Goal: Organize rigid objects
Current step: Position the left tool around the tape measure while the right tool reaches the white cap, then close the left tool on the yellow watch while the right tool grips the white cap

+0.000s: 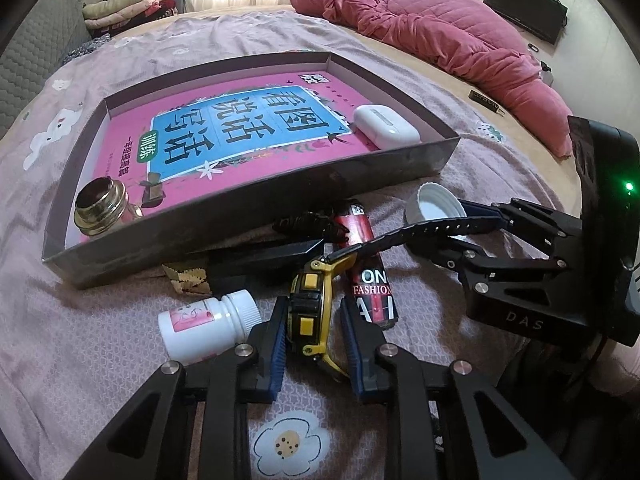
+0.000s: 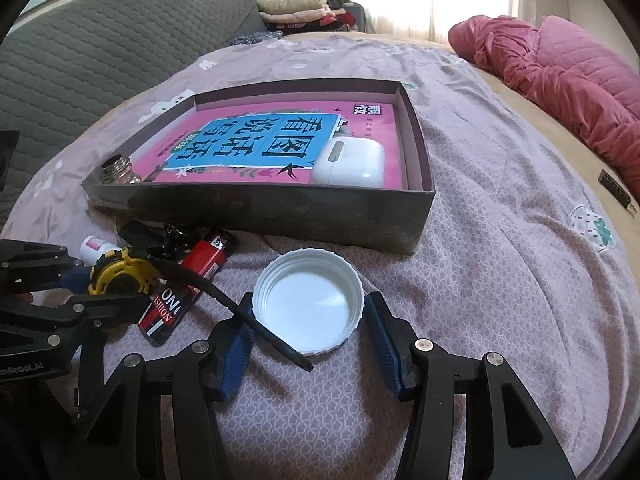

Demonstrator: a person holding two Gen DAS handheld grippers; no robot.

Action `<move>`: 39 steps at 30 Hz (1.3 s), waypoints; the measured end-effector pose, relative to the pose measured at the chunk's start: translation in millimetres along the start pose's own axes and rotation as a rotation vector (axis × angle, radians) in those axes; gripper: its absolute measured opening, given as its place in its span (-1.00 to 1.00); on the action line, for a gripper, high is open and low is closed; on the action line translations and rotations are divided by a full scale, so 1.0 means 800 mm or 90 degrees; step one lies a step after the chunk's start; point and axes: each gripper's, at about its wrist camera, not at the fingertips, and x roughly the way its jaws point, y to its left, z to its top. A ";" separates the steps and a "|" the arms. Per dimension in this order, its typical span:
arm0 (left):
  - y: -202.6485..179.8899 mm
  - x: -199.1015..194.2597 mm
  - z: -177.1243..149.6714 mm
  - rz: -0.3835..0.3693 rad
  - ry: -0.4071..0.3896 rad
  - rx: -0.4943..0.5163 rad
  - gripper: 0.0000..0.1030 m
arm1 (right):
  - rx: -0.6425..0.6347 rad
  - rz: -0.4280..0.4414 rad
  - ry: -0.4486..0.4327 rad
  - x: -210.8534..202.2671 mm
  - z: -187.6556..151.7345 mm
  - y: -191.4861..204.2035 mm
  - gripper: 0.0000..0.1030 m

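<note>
Left gripper (image 1: 314, 334) jaws apart, straddling watch (image 1: 310, 308); right gripper (image 2: 310, 330) apart around white lid (image 2: 310, 306). Advice: close squarely, avoid strap under lid.

We find the bed bare to the right of the white cap (image 2: 309, 305), so a tool could pass there. On the left, the watch (image 1: 310, 309), its strap crossing the cap's rim, the red lighter (image 1: 367, 268) and the pill bottle (image 1: 208, 322) crowd together. Ahead, the box wall (image 2: 280, 208) bars the way; inside, open book cover lies between the earbud case (image 2: 349, 163) and the brass-necked bottle (image 2: 117, 171).
</note>
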 end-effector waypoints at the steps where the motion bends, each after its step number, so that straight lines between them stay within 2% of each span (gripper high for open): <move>1: 0.000 0.001 0.000 0.001 0.000 0.000 -0.51 | 0.000 0.001 0.000 0.001 0.000 0.001 0.07; 10: -0.004 0.008 0.001 0.028 -0.003 -0.012 -0.55 | 0.005 0.012 -0.005 0.006 0.002 -0.001 0.06; 14: -0.004 0.007 -0.001 0.030 -0.012 -0.020 -0.56 | 0.004 0.015 -0.008 0.007 0.002 -0.003 0.00; 21: -0.003 -0.011 -0.006 0.027 -0.049 -0.020 -0.62 | 0.009 0.011 -0.025 -0.002 0.002 -0.008 -0.01; 33: 0.001 -0.033 -0.009 0.022 -0.062 -0.035 -0.63 | 0.055 -0.021 -0.035 -0.016 0.001 -0.025 -0.01; 39: 0.007 -0.050 -0.008 0.025 -0.083 -0.051 -0.63 | 0.073 -0.012 -0.044 -0.027 0.001 -0.029 -0.01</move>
